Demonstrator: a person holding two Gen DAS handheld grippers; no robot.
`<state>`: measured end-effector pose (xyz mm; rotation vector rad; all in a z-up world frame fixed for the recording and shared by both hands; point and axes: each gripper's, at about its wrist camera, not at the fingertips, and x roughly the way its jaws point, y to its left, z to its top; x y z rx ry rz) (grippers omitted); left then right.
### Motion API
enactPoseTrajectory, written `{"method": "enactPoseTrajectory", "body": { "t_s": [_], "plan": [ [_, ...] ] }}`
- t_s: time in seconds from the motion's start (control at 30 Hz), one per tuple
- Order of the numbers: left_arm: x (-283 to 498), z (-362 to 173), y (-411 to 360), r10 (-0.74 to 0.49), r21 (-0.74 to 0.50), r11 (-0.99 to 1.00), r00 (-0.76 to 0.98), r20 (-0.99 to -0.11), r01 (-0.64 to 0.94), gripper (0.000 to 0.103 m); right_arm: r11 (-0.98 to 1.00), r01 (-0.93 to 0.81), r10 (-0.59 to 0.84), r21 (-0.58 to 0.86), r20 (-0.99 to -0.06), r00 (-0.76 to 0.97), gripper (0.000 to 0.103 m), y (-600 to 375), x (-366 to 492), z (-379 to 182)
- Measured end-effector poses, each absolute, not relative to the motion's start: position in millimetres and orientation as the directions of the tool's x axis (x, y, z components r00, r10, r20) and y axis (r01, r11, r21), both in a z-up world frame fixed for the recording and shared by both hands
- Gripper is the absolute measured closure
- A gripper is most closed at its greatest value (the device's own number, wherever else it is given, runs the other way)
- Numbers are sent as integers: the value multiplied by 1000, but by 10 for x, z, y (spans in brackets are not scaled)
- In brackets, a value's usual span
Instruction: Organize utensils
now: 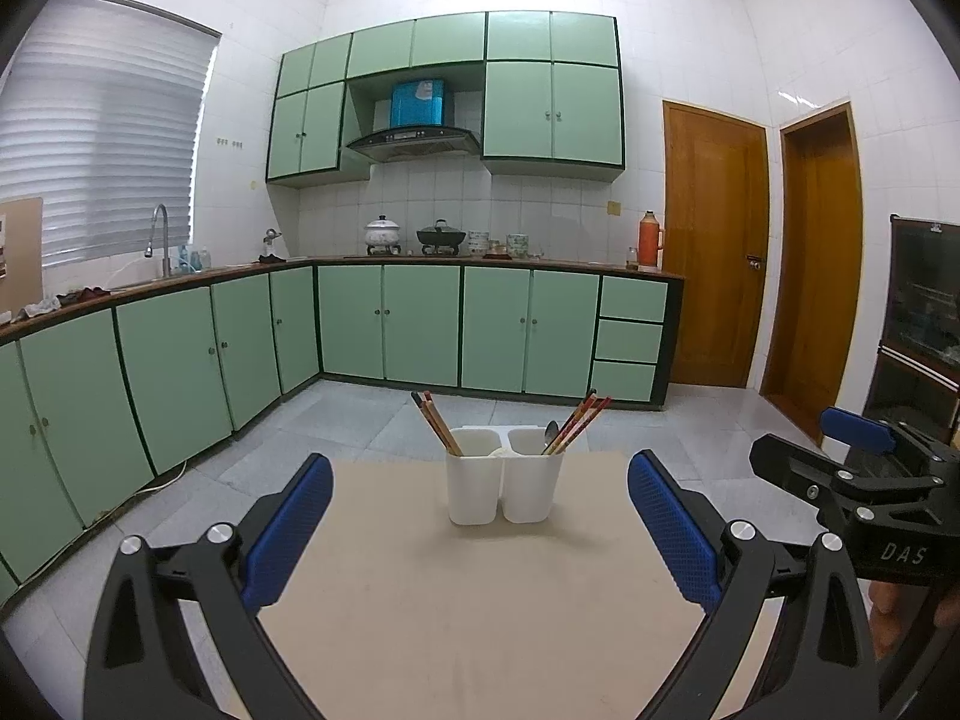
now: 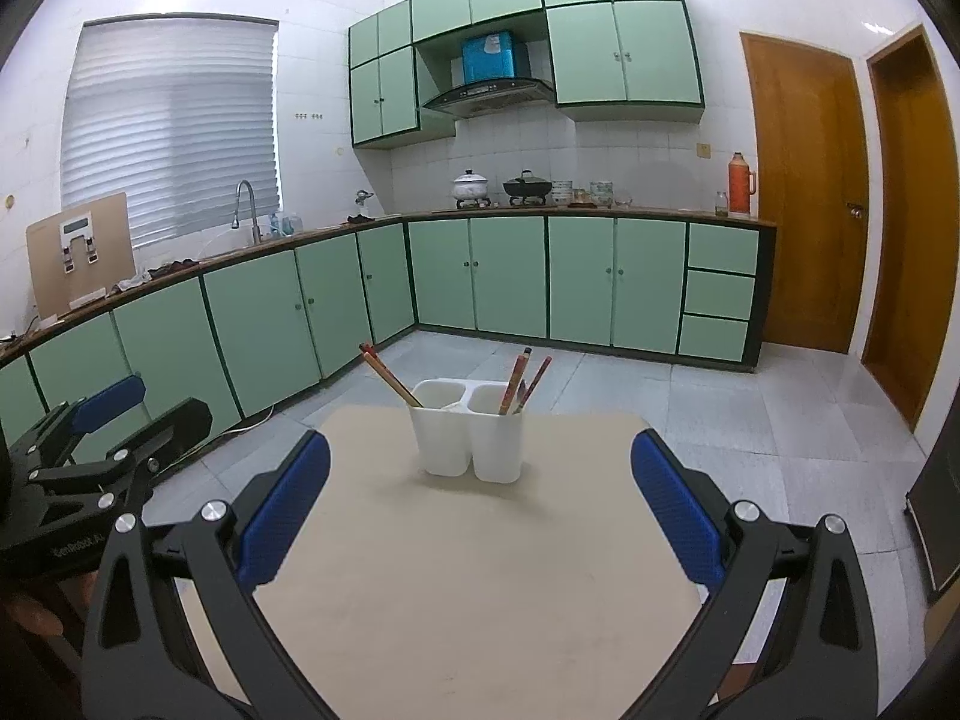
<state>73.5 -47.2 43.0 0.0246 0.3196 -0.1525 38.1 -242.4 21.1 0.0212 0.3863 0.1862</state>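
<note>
A white two-compartment utensil holder (image 1: pixel 504 483) (image 2: pixel 468 435) stands near the far edge of a beige table (image 1: pixel 456 600) (image 2: pixel 480 588). Its left cup holds chopsticks (image 1: pixel 435 423) (image 2: pixel 390 375) leaning left. Its right cup holds chopsticks (image 1: pixel 579 423) (image 2: pixel 525 381) leaning right and a metal spoon (image 1: pixel 550 433). My left gripper (image 1: pixel 480 528) is open and empty, short of the holder. My right gripper (image 2: pixel 480 504) is likewise open and empty. Each gripper shows at the side of the other's view: the right one (image 1: pixel 864 468), the left one (image 2: pixel 102 438).
Green kitchen cabinets (image 1: pixel 384 324) and a counter with pots (image 1: pixel 441 235) line the far wall and the left side. Two wooden doors (image 1: pixel 714 246) are at the right. A dark cabinet (image 1: pixel 924 324) stands at the far right. Tiled floor surrounds the table.
</note>
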Motion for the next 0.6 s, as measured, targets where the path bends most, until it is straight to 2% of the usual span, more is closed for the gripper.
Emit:
{"method": "enactPoseTrajectory", "body": {
  "t_s": [0.6],
  "plan": [
    [694,417,-457,-139,-3,989,938,-317,145,6,982,-179,186,53,-379,906,6,-2380,399,204]
  ]
}}
